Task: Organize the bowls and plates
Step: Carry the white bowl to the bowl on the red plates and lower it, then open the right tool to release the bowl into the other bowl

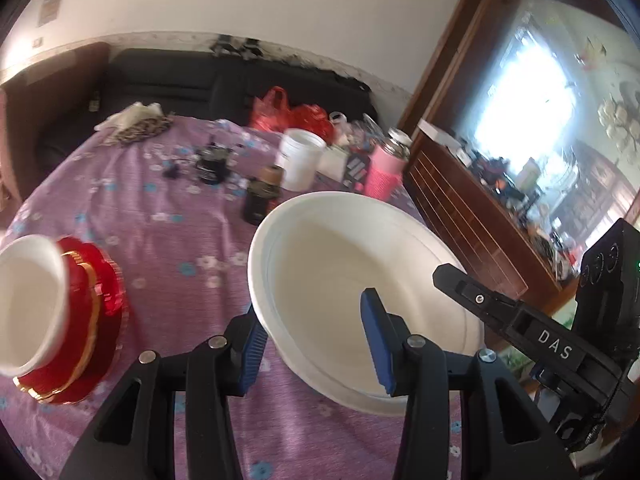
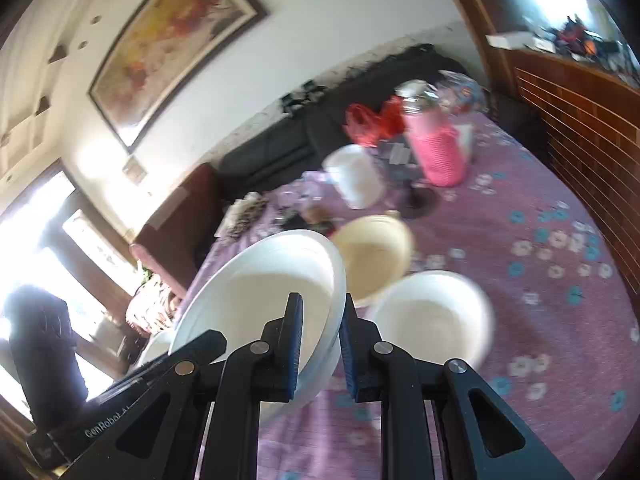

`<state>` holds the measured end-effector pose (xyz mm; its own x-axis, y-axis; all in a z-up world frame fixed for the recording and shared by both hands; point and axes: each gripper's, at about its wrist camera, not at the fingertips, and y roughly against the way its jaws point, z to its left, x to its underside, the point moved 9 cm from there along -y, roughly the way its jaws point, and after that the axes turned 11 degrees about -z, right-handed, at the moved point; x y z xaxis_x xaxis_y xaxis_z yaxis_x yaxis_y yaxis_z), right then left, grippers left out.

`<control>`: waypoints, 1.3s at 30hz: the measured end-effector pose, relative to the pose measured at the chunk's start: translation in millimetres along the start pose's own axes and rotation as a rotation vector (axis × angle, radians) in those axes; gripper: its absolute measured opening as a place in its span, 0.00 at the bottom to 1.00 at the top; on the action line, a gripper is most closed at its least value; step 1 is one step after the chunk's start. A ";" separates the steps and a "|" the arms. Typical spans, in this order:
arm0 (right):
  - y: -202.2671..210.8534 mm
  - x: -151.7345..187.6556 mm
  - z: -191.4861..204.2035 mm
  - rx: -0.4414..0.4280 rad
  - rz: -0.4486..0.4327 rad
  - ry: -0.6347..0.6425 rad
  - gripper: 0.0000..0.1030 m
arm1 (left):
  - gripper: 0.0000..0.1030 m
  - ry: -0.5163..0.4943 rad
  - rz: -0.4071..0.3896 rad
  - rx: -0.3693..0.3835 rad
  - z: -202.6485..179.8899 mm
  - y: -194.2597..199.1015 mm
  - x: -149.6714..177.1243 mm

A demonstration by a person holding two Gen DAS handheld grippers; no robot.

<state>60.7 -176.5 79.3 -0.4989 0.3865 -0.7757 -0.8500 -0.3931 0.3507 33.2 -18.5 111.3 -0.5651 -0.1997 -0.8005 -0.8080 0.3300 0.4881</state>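
Straddling the near rim of a white plate (image 1: 360, 280), the left gripper (image 1: 316, 344) has its jaws apart, one pad inside, one outside. The right gripper (image 2: 318, 340) is clamped on that plate's rim, it seems, tilting it above the purple cloth (image 2: 540, 280). Two bowls (image 2: 432, 316) sit just beside; red plates (image 1: 92, 320) lie left.

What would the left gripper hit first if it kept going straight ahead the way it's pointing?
Probably the large white plate: the left gripper already straddles its near rim, one finger outside, one inside. Depth is uncertain.
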 end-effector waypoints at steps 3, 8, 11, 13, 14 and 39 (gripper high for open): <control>-8.9 9.5 36.6 -0.043 0.001 0.034 0.19 | 0.42 0.034 -0.049 -0.051 33.3 26.4 -3.0; -38.7 37.1 105.8 -0.117 0.053 0.089 0.20 | 0.42 0.102 -0.115 -0.150 98.5 65.1 -10.9; -60.0 57.2 145.7 -0.165 0.101 0.109 0.21 | 0.42 0.162 -0.145 -0.193 138.9 84.4 -16.5; -73.0 68.9 166.8 -0.188 0.130 0.124 0.21 | 0.42 0.189 -0.163 -0.230 165.7 96.0 -18.6; -81.3 77.5 180.5 -0.199 0.147 0.138 0.21 | 0.42 0.206 -0.172 -0.249 180.0 101.9 -19.2; -170.5 149.9 223.1 -0.073 0.268 0.347 0.21 | 0.42 0.295 -0.137 -0.415 293.9 93.8 4.6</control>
<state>93.0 134.6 20.3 -0.6027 -0.0347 -0.7972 -0.6781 -0.5043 0.5347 3.8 282.7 51.2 -0.4240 -0.4862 -0.7641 -0.8420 -0.0991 0.5303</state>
